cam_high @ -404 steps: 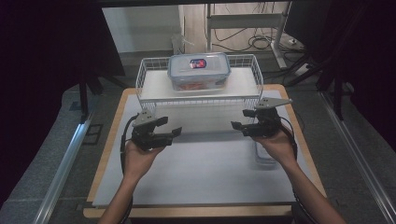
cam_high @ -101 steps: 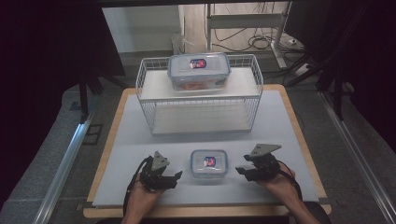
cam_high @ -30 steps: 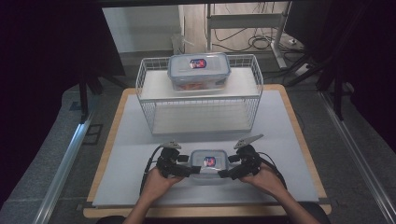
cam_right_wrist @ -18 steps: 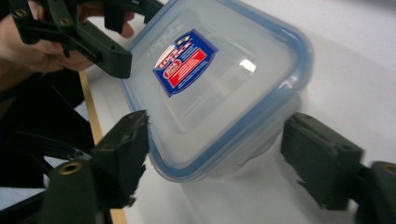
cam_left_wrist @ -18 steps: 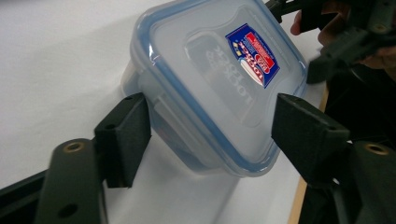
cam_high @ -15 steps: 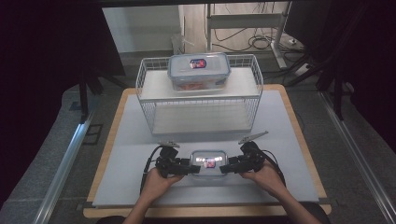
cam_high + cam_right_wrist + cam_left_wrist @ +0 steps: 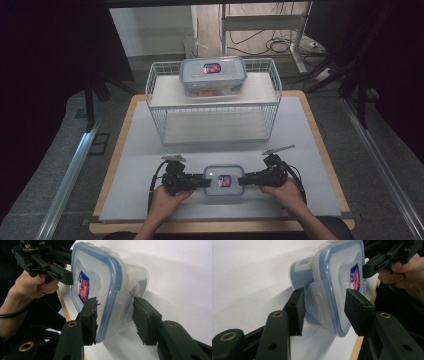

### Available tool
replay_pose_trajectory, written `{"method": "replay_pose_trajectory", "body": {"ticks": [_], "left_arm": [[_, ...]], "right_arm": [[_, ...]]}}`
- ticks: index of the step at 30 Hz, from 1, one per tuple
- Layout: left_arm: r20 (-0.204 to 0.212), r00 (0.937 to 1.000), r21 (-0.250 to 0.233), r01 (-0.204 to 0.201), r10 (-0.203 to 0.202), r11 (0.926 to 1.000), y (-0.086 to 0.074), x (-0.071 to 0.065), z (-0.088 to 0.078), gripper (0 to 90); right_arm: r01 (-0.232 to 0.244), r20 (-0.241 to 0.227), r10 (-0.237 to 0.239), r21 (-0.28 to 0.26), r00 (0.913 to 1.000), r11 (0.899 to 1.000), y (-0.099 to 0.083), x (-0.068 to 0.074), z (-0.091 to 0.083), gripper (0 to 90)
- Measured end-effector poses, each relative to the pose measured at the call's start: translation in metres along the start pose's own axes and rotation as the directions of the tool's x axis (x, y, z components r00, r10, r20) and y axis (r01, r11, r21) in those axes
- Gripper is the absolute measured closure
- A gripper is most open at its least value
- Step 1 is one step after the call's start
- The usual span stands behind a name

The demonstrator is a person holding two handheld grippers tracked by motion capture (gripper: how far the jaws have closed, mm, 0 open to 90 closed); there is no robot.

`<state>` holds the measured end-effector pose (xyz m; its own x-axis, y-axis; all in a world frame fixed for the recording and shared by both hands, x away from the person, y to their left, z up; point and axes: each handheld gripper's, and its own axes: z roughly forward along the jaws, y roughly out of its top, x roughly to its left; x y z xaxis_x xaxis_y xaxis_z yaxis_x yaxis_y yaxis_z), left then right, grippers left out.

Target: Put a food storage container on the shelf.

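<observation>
A small clear container [image 7: 223, 180] with a blue-rimmed lid and a red-blue label stands near the table's front edge. My left gripper [image 7: 206, 183] is at its left end and my right gripper [image 7: 242, 180] at its right end. In the left gripper view the left gripper [image 7: 324, 312] straddles the container [image 7: 342, 277] at its latch flap [image 7: 317, 302]. The right gripper [image 7: 115, 317] straddles the other flap [image 7: 122, 305] the same way. Both sets of jaws have just been closing. The pads stand close beside flap and lid, and I see no squeeze.
A white wire rack [image 7: 150, 85] stands at the back of the table, with a larger lidded container [image 7: 212, 75] on its upper shelf. The white mat [image 7: 140, 150] ends in a wooden edge [image 7: 115, 165] on the left. Dark floor lies beyond.
Both grippers have come in from the sides to the small container's ends, and their jaws stand narrower around them. The container has not moved.
</observation>
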<state>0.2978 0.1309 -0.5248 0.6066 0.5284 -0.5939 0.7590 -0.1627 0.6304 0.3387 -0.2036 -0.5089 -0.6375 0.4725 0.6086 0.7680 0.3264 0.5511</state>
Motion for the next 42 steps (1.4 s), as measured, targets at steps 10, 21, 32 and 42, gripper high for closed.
{"method": "replay_pose_trajectory", "body": {"ticks": [10, 21, 32, 42], "left_arm": [[-0.004, 0.9987, -0.024, 0.051, -0.051, 0.9984, 0.0, -0.001, -0.002, 54.2], [-0.02, 0.9998, -0.085, -0.006, 0.004, 0.9964, 0.013, -0.012, -0.012, 53.9], [-0.034, 0.9984, -0.109, -0.048, 0.045, 0.9929, 0.03, -0.017, -0.021, 53.3], [-0.043, 0.9962, -0.151, -0.081, 0.075, 0.9852, 0.064, -0.025, -0.036, 53.4]], "right_arm": [[0.013, 0.017, -0.013, -0.028, 0.9998, 1.0, -0.002, 0.005, -0.001, 55.8], [0.051, 0.001, -0.051, -0.122, 0.9987, 0.991, 0.004, 0.012, -0.012, 57.1], [0.083, 0.003, -0.083, -0.169, 0.9965, 0.982, 0.015, 0.019, -0.021, 58.4], [0.104, 0.008, -0.105, -0.205, 0.9945, 0.973, 0.045, 0.029, -0.036, 58.4]]}}
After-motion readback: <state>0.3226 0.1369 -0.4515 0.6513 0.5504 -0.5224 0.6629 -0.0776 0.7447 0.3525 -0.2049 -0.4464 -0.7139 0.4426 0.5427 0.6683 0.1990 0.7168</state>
